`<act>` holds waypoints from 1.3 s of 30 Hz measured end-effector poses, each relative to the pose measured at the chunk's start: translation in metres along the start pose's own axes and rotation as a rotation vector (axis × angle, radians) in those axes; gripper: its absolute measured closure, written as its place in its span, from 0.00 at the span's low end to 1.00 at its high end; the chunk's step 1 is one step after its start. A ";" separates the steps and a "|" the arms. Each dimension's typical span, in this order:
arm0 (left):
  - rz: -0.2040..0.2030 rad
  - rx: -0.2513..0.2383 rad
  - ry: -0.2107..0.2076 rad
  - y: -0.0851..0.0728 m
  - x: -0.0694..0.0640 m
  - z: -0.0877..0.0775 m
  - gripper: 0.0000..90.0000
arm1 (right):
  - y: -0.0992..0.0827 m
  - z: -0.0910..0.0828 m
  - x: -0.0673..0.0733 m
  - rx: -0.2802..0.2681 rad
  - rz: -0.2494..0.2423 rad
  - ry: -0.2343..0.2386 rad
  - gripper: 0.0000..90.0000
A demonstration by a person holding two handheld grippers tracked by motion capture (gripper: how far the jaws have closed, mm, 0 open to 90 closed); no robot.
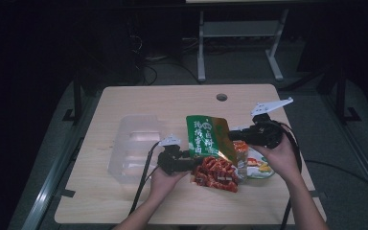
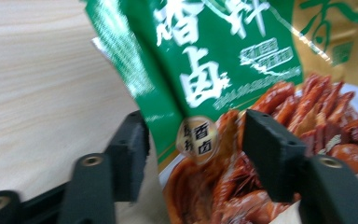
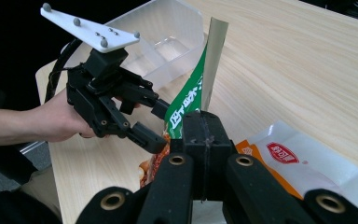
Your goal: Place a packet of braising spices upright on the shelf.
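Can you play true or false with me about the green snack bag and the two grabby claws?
1. The right gripper pinches the edge of the green and gold foil snack bag. True.
2. The green bag lies flat on the light wooden table. False: it stands up on edge, held off the tabletop.
3. The left gripper has its jaws on either side of the green bag. True, though whether the pads press on it yet is hard to tell.
4. The clear plastic box is full of snacks. False: it looks empty.
5. A white and orange packet lies on the table by the right gripper. True.
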State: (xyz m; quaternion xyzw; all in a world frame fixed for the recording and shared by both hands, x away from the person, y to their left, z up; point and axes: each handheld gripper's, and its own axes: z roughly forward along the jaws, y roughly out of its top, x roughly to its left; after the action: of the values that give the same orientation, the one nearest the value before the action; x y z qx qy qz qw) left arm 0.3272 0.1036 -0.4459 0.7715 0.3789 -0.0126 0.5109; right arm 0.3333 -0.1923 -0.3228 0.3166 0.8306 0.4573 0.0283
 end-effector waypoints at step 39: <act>0.174 -0.048 0.011 -0.006 -0.023 -0.013 0.99 | -0.037 0.026 -0.023 0.071 0.091 0.042 0.87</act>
State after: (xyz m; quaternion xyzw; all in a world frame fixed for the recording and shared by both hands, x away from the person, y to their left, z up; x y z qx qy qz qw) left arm 0.3023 0.1020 -0.4350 0.7892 0.3134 0.0452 0.5262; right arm 0.3420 -0.1996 -0.3726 0.3453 0.8314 0.4348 -0.0211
